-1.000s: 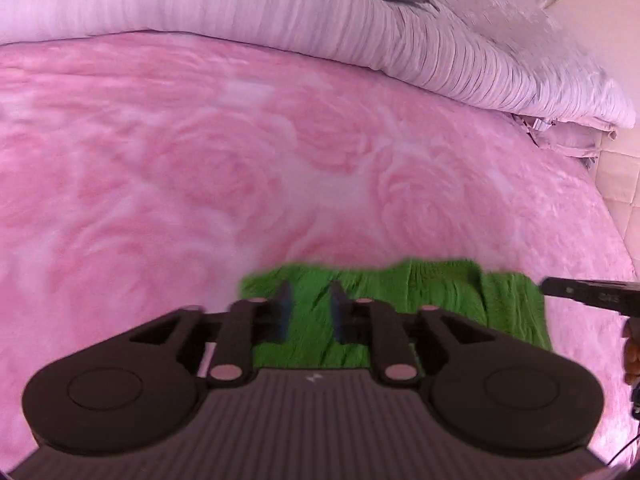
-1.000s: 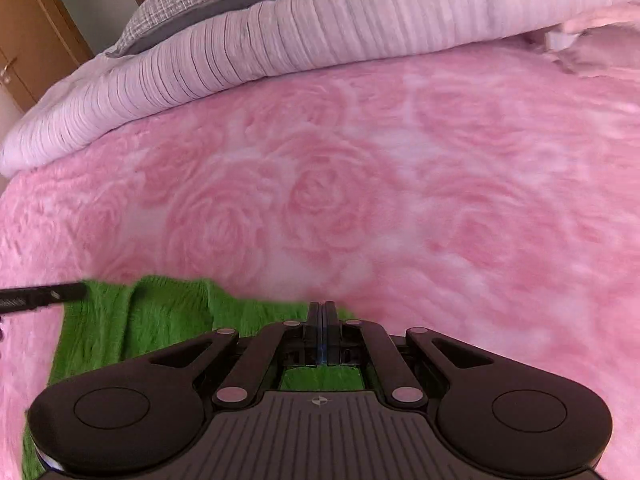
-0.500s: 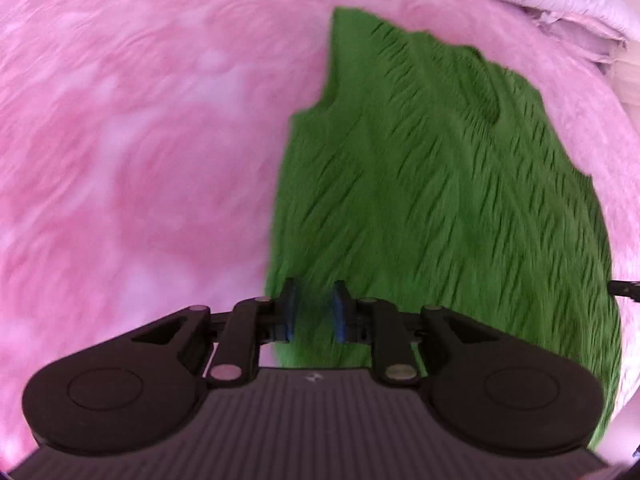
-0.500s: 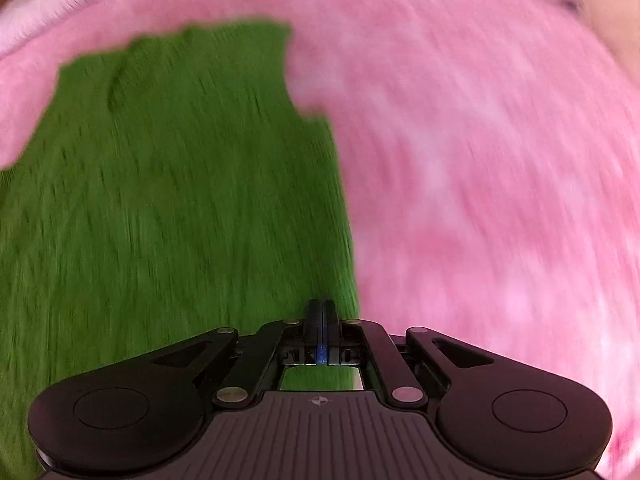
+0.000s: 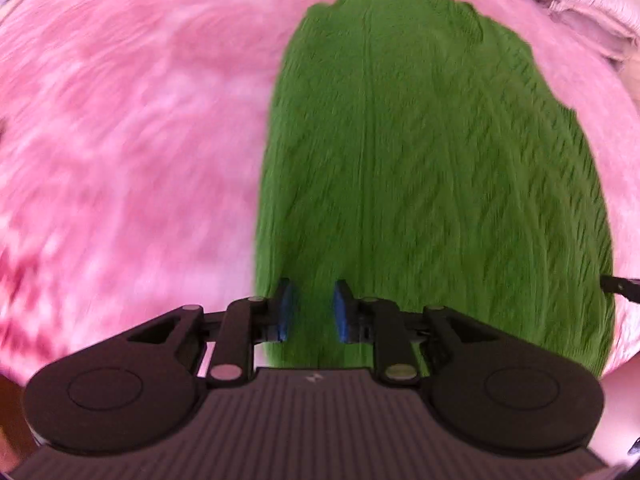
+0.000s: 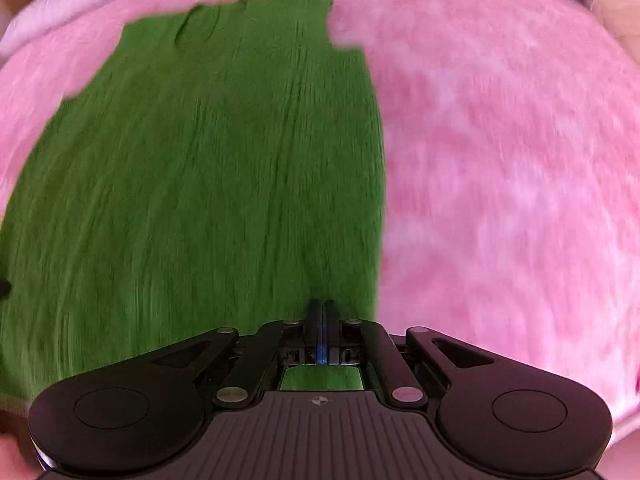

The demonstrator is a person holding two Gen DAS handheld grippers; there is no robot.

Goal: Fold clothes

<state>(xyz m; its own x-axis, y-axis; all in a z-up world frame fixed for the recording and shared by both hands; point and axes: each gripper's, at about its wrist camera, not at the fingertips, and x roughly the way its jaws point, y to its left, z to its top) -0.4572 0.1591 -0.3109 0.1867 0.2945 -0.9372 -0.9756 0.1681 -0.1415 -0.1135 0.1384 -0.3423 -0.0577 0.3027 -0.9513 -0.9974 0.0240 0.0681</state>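
- Since 1.0 s ago both cameras have tipped from a low view across the bed to a steep view down; the green knit garment [image 5: 432, 184], then a thin strip at the near edge, now fills much of each frame. Little change over the last 0.5 s.
- Left gripper [image 5: 311, 312]: blue pads parted by a narrow gap, over the garment's near left corner; nothing between them.
- Right gripper [image 6: 321, 320]: fingers pressed together at the near right edge; green shows just behind them, but whether cloth is pinched I cannot tell.
- Judgement, step in hand: securing the near hem corners. Do well by biting both corners evenly, at matching height, so the fold line runs straight.
- Garment: lies spread flat on the pink rose-patterned blanket [image 5: 132, 140], sleeveless outline, neck end far, ribbed knit, few wrinkles. Motion blur present.
- Pale quilt [image 5: 580, 4] bunched beyond.
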